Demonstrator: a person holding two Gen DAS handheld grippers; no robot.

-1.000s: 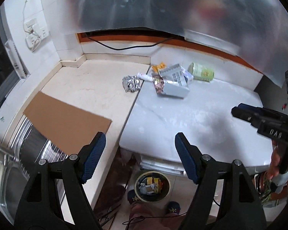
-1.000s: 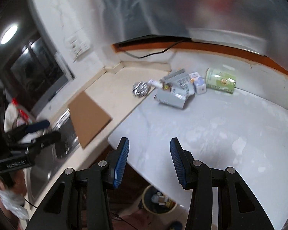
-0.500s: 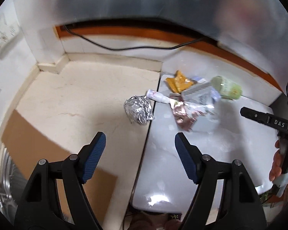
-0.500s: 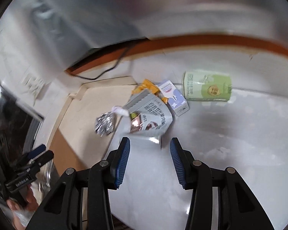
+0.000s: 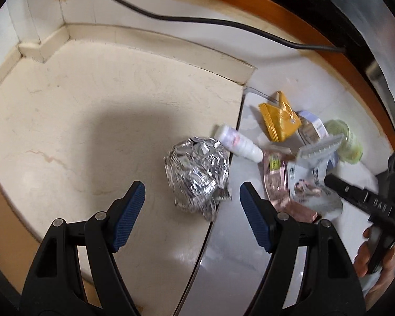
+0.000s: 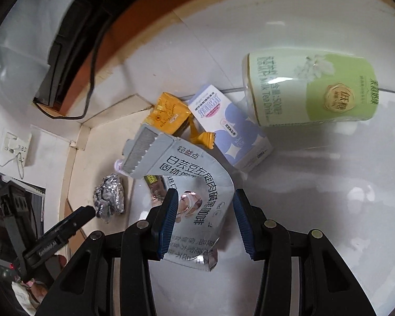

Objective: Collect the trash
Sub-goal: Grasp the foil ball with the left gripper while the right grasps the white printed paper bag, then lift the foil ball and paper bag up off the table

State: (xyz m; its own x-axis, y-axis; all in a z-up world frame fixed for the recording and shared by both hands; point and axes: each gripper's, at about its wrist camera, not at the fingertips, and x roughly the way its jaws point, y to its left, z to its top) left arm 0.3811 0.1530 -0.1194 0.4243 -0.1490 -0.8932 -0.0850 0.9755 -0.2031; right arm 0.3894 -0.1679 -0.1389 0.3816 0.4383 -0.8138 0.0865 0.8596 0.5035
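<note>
While the crumpled foil ball (image 5: pixel 197 173) lies on the cream counter (image 5: pixel 92 121) at its seam with the white counter, the left gripper (image 5: pixel 191 212) hangs spread just short of it. The right gripper (image 6: pixel 204 222) straddles the grey pouch (image 6: pixel 192 197) unpinched. This looks like the reach; next, lower and close.

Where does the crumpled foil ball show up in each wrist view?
Left wrist: foil ball just below centre, ahead of the open left gripper, on the cream counter.
Right wrist: foil ball small at lower left, beside the left gripper's tip.
Shared landmark: the yellow packet beyond the ball in both.
</note>
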